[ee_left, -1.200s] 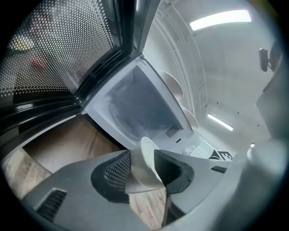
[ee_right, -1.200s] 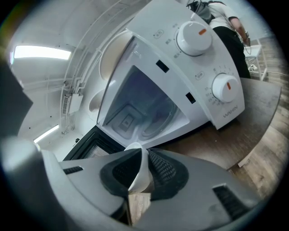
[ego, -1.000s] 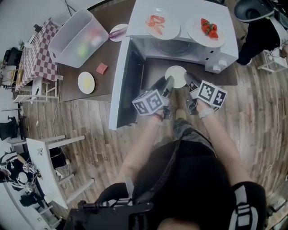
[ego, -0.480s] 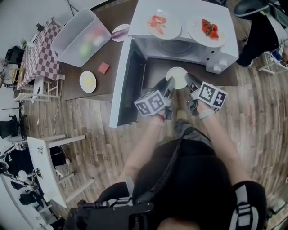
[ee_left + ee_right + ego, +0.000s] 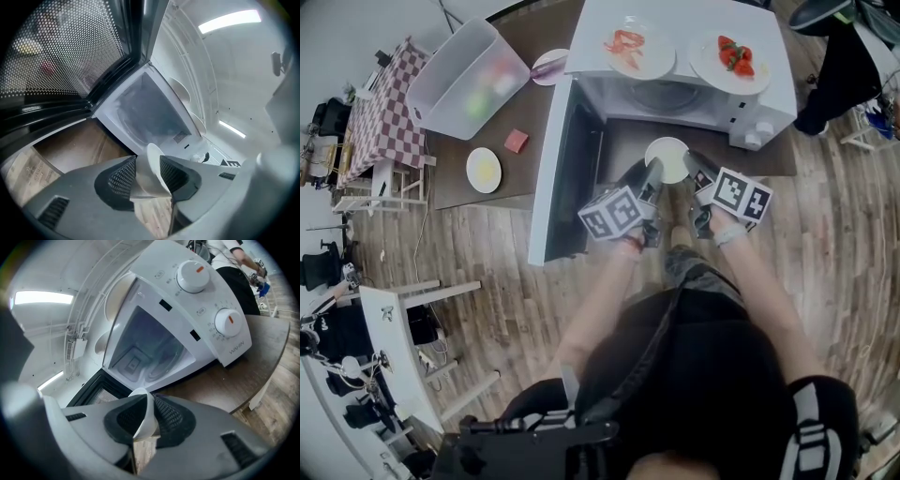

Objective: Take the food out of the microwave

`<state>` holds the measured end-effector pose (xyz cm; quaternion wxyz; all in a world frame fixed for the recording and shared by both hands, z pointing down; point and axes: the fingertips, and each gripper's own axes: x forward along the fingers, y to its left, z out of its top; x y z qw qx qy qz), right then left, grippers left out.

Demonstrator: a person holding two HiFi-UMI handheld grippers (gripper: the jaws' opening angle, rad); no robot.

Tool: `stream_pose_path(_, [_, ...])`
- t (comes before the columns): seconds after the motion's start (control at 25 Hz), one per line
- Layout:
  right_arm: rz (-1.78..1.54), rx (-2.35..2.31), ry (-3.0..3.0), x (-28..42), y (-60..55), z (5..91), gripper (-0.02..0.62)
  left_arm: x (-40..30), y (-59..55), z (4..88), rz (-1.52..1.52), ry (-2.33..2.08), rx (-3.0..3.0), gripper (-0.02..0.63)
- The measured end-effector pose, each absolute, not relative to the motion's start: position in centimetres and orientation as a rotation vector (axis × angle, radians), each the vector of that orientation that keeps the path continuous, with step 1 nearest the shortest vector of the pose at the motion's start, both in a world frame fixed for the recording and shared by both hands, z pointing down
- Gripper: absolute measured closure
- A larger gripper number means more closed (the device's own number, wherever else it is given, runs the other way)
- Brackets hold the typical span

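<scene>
A white plate (image 5: 667,157) hangs just in front of the open mouth of the white microwave (image 5: 759,105), over the brown table edge. My left gripper (image 5: 651,174) is shut on its left rim and my right gripper (image 5: 696,169) is shut on its right rim. In the left gripper view the plate (image 5: 151,174) stands edge-on between the dark ribbed pads (image 5: 123,178), with the empty cavity (image 5: 150,112) beyond. In the right gripper view the plate's rim (image 5: 146,420) is pinched between the pads, below the microwave's knobs (image 5: 190,275). I see no food on the plate.
The microwave door (image 5: 551,183) stands swung open to the left. On top of the microwave sit a plate of red food (image 5: 639,49) and a plate of strawberries (image 5: 731,58). On the table to the left are a clear bin (image 5: 469,80), a yellow plate (image 5: 484,170) and a pink block (image 5: 517,142).
</scene>
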<state>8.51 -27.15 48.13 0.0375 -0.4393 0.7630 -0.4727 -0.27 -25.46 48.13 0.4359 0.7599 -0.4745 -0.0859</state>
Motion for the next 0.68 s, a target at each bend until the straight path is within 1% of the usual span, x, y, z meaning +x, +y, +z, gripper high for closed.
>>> stream_pose_path(0.68, [-1.496,-1.343,2.326,8.4,-26.0,48.8,0.545,-0.4,-24.3,48.9,-0.213,-1.153,1.854,0.453])
